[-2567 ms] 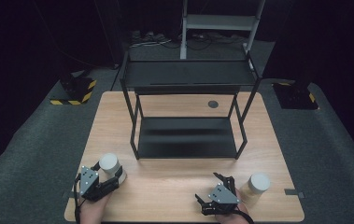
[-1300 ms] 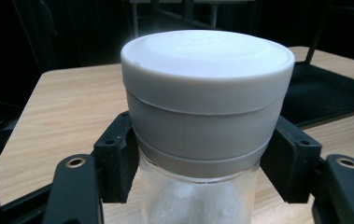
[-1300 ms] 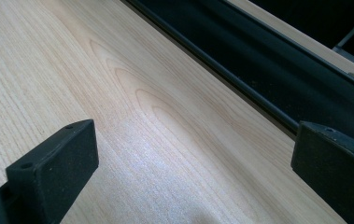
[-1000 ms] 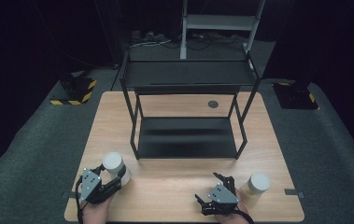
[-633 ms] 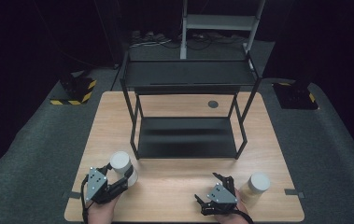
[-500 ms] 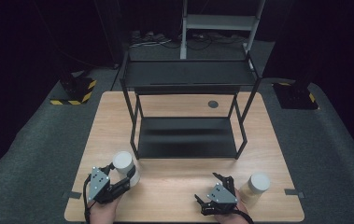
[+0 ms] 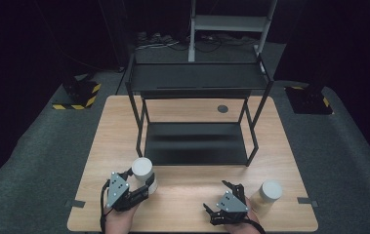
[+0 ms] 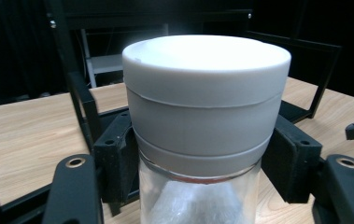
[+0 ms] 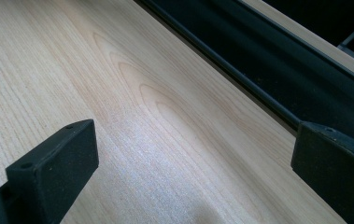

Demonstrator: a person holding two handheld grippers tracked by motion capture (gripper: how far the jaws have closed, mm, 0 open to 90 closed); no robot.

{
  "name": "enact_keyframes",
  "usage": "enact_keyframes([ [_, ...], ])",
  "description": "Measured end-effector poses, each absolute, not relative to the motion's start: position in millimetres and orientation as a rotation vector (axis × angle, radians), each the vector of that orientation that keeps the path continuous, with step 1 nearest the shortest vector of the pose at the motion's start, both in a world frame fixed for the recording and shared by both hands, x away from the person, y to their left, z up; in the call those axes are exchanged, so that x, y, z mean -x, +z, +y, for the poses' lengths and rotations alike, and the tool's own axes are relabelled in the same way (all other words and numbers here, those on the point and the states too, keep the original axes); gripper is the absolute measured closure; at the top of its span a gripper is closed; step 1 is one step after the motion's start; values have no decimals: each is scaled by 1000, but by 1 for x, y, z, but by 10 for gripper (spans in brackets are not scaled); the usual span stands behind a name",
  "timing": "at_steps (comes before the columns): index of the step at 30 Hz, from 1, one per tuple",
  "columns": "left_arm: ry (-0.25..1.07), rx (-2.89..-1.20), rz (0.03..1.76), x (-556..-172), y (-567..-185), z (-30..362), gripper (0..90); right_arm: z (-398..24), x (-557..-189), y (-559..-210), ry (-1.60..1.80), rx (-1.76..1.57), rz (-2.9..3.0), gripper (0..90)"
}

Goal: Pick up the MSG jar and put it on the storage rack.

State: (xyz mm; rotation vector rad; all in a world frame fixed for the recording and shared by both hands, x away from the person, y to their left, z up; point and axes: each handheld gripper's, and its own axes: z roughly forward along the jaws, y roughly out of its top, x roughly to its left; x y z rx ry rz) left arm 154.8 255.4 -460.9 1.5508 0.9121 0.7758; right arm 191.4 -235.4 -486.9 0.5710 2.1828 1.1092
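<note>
A clear jar with a white lid [image 7: 142, 168] [image 8: 202, 121] is held upright near the table's front left, my left gripper [image 7: 141, 184] shut on it just below the lid. Both black pads press the jar's sides in the left gripper view. A second white-lidded jar [image 7: 269, 193] stands at the front right. Just left of it, my right gripper [image 7: 226, 195] [image 9: 193, 168] rests low over the wood, open, with nothing between its fingers.
A black two-level metal rack [image 7: 197, 112] stands on the middle and back of the wooden table [image 7: 182, 200]; its lower shelf [image 9: 277, 70] lies just ahead of the right gripper. A round dark disc [image 7: 222, 108] lies under the rack's back.
My left gripper has carried the jar to the right and a little up and forward, towards the rack's front left leg. The right gripper and the other jar have kept still.
</note>
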Motion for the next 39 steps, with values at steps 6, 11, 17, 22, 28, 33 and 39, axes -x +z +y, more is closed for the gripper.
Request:
enact_keyframes([
  [6, 754, -1555, 888, -161, -456, 249, 353, -236, -192, -487, 1109, -567, 2185, 0],
  [11, 734, -1563, 872, -168, -449, 245, 353, -236, -191, -487, 1110, -566, 2183, 0],
  [17, 718, -1543, 871, -175, -435, 243, 353, -236, -191, -487, 1115, -573, 2180, 0],
  [22, 734, -1550, 854, -179, -424, 240, 353, -238, -193, -487, 1123, -581, 2184, 0],
  [28, 741, -1547, 840, -185, -410, 235, 353, -237, -193, -486, 1115, -564, 2191, 0],
  [33, 724, -1538, 840, -193, -399, 232, 352, -236, -193, -486, 1110, -558, 2194, 0],
  [39, 740, -1535, 821, -200, -382, 226, 352, -237, -193, -486, 1114, -559, 2193, 0],
])
